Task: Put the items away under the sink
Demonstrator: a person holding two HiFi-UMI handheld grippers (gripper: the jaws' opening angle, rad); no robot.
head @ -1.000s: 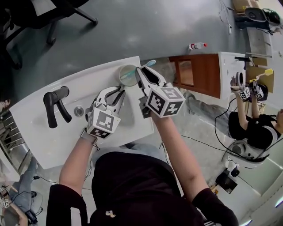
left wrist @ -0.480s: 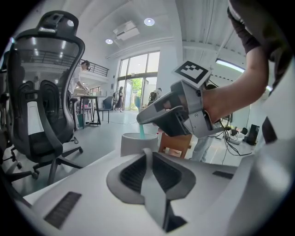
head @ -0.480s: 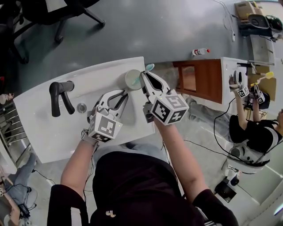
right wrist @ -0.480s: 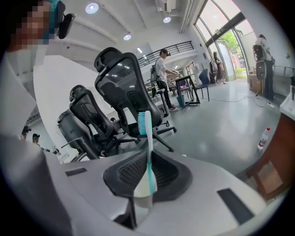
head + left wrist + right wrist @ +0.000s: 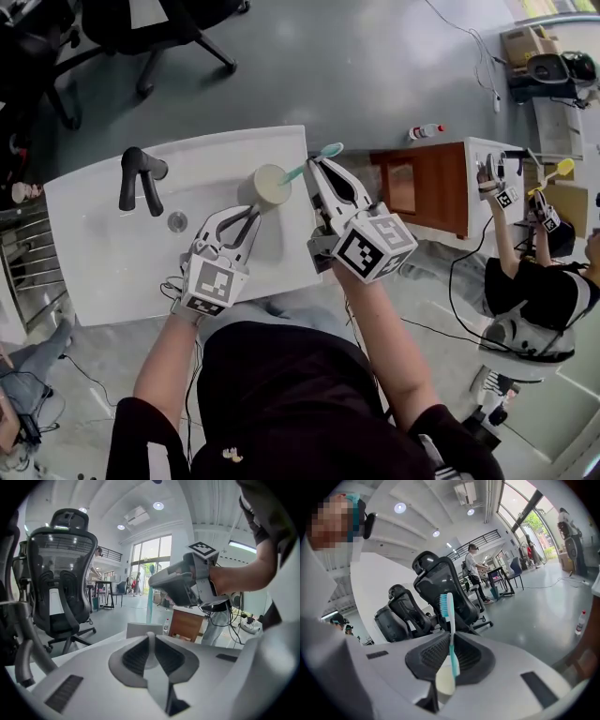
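A teal plastic toothbrush (image 5: 450, 616) stands clamped between the jaws of the right gripper (image 5: 319, 167). The left gripper (image 5: 251, 212) has its narrow jaws pinching, at their tips, the rim of the cream round cup (image 5: 270, 186). Stowing both under the white sink (image 5: 112, 253) remains.

My right gripper (image 5: 318, 163) had its jaws apart round the toothbrush (image 5: 328, 149) a second ago; they have since closed on its handle and now clamp it. The brush has come up with the gripper: only its head showed by the cup (image 5: 270, 186) before, and now a stretch of handle shows above the rim too.
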